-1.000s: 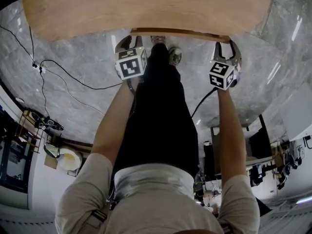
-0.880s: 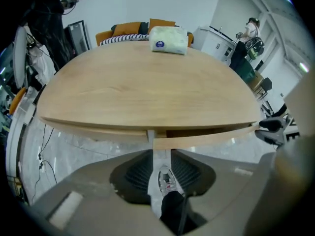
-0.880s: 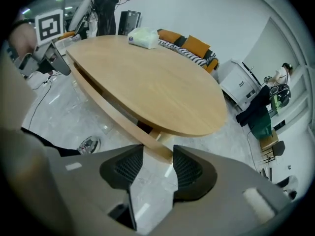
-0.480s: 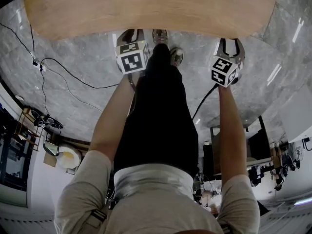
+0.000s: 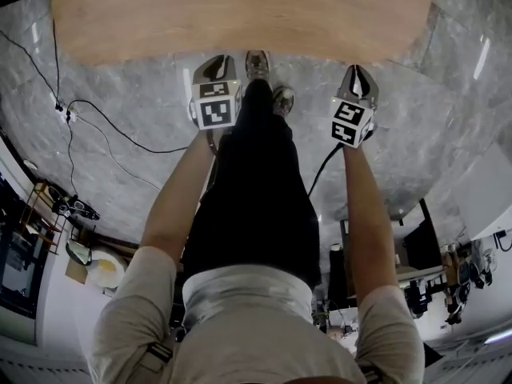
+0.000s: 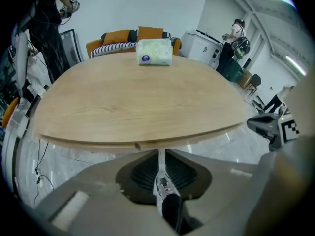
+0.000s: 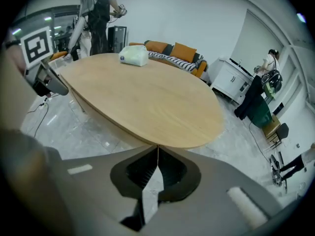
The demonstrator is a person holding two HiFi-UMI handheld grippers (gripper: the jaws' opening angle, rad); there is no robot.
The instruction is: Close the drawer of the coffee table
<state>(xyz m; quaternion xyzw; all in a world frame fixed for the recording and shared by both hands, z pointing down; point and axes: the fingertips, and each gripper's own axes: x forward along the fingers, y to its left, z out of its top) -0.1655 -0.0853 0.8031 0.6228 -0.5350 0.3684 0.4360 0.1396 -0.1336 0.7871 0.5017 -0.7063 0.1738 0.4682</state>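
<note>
The drawer stands out in no view. The main risk, as I judge it, is a false finish. The overhanging top of the table (image 5: 240, 14) hides the drawer's front from the head view, so a drawer left slightly proud, or one that rolls back out, would go unnoticed. Both claws are clear of the table, so nothing holds the drawer in. If another push were needed, closed claw tips make a narrow contact and could skid off the front.

All that may belong to the drawer is a thin band under the table's near rim. It is marked by a small seam (image 6: 138, 145) and shows in the left gripper view. It is pale wood like the top and lies flush with the rim; whether it is the drawer's front I cannot tell.

The table fills 12 o'clock of the head view. The left claw (image 6: 158, 156), at 11 o'clock, has just been closing: its jaws are almost together, with a thin slit between them and nothing in it. The right claw (image 7: 157, 151), at 1 o'clock, has just closed too, and its tips meet on nothing. A shoe (image 5: 258, 61) shows between the two claws. A cable (image 5: 120, 130) trails over the floor at 9 o'clock and could snag a step backward.
</note>
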